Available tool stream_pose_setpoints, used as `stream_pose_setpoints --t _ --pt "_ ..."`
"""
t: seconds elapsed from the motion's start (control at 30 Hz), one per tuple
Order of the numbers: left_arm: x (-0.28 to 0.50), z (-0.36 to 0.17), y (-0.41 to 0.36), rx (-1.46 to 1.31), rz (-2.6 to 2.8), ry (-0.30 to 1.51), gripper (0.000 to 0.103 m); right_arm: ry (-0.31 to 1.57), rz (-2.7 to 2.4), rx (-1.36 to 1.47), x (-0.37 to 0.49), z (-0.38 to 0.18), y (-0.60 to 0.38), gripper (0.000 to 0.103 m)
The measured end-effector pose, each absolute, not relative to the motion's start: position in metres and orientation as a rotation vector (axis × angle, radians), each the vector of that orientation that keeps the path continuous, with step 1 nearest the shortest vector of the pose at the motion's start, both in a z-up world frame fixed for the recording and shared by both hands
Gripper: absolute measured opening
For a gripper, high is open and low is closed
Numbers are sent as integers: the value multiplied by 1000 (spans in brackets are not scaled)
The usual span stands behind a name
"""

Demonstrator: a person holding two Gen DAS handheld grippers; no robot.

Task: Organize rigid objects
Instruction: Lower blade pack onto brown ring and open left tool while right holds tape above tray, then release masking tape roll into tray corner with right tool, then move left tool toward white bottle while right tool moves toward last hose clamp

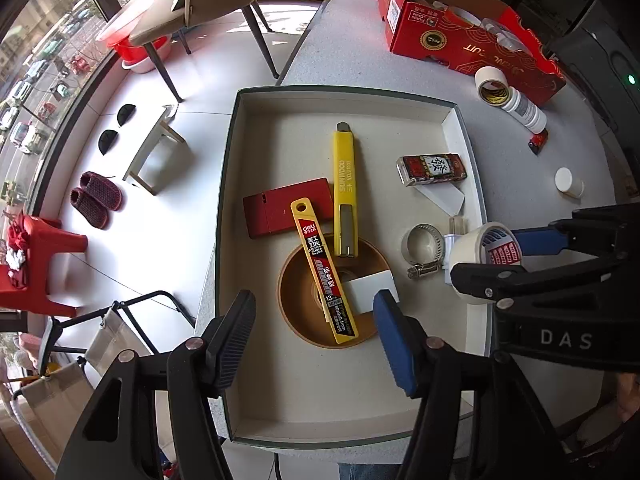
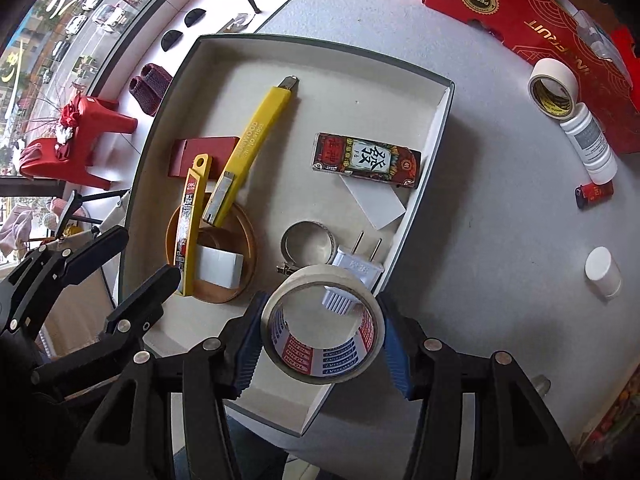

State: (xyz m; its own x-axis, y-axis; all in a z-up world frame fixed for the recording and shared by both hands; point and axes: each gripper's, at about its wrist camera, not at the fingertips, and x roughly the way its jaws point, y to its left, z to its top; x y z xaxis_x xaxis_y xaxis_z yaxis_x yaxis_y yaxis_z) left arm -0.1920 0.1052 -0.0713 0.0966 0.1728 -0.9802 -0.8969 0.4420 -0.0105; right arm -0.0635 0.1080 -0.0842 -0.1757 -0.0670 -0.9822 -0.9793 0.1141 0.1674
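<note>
1. while we hold the right tongs (image 2: 323, 336) over the near right edge of the tray (image 2: 438, 136), their blue pads pinch the white tape roll (image 2: 323, 326) from both sides, the roll lifted with its hole facing our camera.
2. our left tongs (image 1: 316, 340) hang spread wide and empty above the near part of the tray, over the brown tape ring (image 1: 296, 292).
3. just beyond the held roll we see a white plug adapter (image 2: 358, 270) touching a metal hose clamp (image 2: 307, 244) on the tray floor.
4. across the brown ring lie the yellow blade case (image 1: 323, 270) and the tail of the yellow utility knife (image 1: 345, 188), with a small white block (image 1: 370, 290) in the ring's hole.
5. a flat red box (image 1: 276, 212) lies under the top of the blade case, and a printed card box (image 2: 366, 162) rests near the tray's right wall on a white card (image 2: 378, 202).
6. out on the grey surface (image 2: 480, 240) we see a second tape roll (image 2: 554, 86) touching a white bottle (image 2: 592, 144), a red lighter (image 2: 594, 194), a white cap (image 2: 602, 270) and a red carton (image 2: 532, 20).
</note>
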Motion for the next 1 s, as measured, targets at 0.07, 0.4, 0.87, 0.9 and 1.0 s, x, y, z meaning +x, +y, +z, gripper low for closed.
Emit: stream_pose_setpoints --t 0.07,0.4,0.87,0.9,1.0 --pt "-196 -70 105 -790 916 1182 103 1460 1233 -1050 -56 -81 108 103" --pt "-191 -64 104 -805 893 1158 103 1410 1354 -972 -72 -53 116 102" --pt "-202 -57 105 -872 920 1145 103 1478 1288 -863 -45 -49 99 102" --pt "-201 -58 105 -872 917 1150 103 1499 1272 -838 -39 -49 97 102" --pt "-197 -59 102 -861 902 1172 103 1547 1219 -784 -24 -55 88 102"
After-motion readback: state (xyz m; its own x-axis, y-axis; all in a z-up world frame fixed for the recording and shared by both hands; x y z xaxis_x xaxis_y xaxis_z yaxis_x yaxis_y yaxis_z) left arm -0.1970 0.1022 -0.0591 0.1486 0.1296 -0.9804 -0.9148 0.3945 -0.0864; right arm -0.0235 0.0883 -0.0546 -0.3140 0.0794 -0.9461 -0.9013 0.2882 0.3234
